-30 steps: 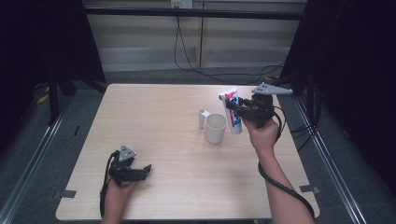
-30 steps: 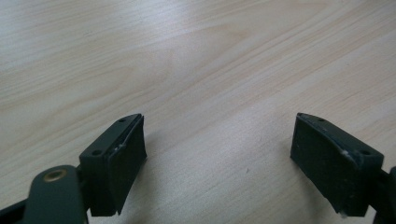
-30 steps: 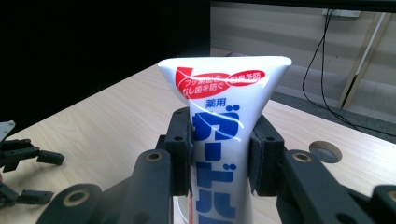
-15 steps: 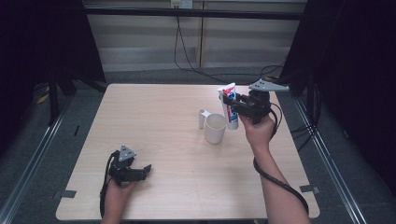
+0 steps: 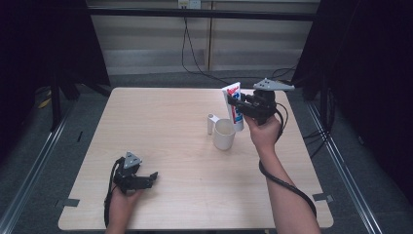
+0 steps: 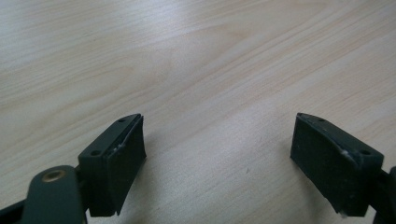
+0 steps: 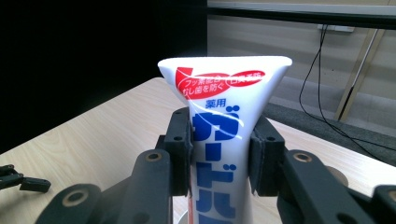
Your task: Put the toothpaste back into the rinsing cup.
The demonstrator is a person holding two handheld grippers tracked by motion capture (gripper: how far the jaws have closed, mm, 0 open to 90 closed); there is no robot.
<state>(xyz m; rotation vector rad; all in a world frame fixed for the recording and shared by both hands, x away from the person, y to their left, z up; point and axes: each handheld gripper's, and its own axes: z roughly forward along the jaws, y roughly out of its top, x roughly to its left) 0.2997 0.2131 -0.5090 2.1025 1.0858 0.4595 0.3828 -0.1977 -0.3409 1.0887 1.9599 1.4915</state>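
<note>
On the table (image 5: 160,131), your right gripper (image 5: 243,105) pinches the toothpaste tube (image 5: 234,105) upright, crimped end up, just behind and right of the cup (image 5: 224,134), a small white piece (image 5: 211,123) beside it, while your left gripper (image 5: 146,178) rests spread near the front edge, well apart.

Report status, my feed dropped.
Right gripper shut on toothpaste tube, upright beside cup. Left gripper open, low over table. Nothing blocking.
</note>
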